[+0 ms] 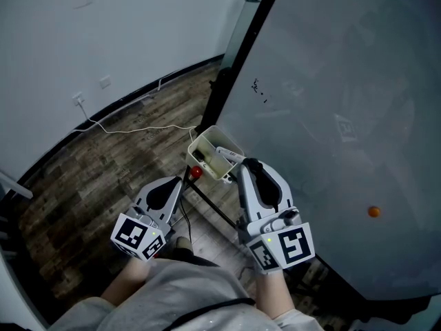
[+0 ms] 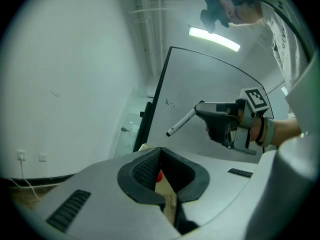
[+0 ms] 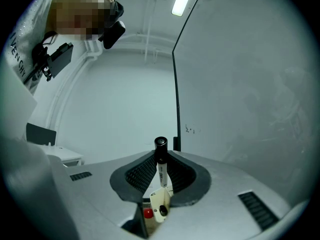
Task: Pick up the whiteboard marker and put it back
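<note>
Whiteboard marker (image 3: 161, 166) sits clamped between the pads of my right tool (image 3: 161, 156); its white barrel runs forward along the jaws and its black end pokes out just past the tips; in the left gripper view the same marker (image 2: 181, 123) sticks out of the right tool (image 2: 200, 106) and slants downward, in the air in front of the whiteboard (image 2: 200, 84). From the head view the marker (image 1: 231, 154) points at the small white box (image 1: 195, 142) fixed at the whiteboard's (image 1: 344, 81) lower edge; its free end lies over the box's open top, though I cannot tell whether it touches anything inside. My right tool (image 1: 247, 165) is just beside the box, on the whiteboard side.

My left tool (image 1: 180, 180) is nearby on the other side, aimed at the same box; its jaws (image 2: 159, 151) are drawn together at the tips with nothing between them; a small red round thing (image 1: 196, 172) shows just beyond those tips, at the near end of the box. An orange round magnet (image 1: 373, 212) sits on the whiteboard, well apart from both tools; a white cable (image 1: 138, 129) trails over the wooden floor (image 1: 103, 178) along the wall.
</note>
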### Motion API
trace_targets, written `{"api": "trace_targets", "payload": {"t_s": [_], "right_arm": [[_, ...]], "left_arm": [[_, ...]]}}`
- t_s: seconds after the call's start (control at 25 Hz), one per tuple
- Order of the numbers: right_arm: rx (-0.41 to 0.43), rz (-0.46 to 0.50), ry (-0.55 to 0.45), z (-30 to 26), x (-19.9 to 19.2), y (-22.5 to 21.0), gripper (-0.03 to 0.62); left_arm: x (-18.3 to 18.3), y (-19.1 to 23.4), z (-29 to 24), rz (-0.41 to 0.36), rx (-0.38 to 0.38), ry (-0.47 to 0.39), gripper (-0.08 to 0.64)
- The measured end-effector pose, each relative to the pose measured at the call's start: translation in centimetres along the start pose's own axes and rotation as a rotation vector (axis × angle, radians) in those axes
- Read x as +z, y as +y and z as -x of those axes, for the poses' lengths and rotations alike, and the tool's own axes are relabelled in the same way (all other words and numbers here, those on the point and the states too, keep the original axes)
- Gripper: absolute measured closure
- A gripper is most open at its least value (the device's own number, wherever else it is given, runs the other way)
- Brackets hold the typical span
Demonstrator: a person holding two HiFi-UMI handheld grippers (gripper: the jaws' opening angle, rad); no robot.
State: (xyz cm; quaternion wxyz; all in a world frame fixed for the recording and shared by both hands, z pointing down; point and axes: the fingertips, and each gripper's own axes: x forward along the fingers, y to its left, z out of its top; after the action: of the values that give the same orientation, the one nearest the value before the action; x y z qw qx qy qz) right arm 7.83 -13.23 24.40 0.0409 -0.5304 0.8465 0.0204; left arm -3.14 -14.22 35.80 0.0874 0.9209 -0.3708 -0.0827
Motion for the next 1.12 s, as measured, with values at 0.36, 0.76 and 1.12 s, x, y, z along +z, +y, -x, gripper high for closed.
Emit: {"api": "trace_targets", "payload": {"t_s": [0.36, 0.76, 1.12], "right_arm": [[-0.003, 0.002, -0.001, 0.1, 0.2, 0.1, 0.517], [0.001, -0.003, 0.013, -0.4, -0.5, 0.1, 0.517], [0.007, -0.028, 0.048, -1.3, -2.4, -0.8, 0.517]], "left_arm": [[0.0, -0.1, -0.1, -0.001, -0.007, -0.001, 0.546], [0.3, 0.5, 0.1, 0.017, 0.003, -0.016, 0.546], [-0.5, 1.4, -0.7, 0.027, 0.019, 0.004, 0.546]]}}
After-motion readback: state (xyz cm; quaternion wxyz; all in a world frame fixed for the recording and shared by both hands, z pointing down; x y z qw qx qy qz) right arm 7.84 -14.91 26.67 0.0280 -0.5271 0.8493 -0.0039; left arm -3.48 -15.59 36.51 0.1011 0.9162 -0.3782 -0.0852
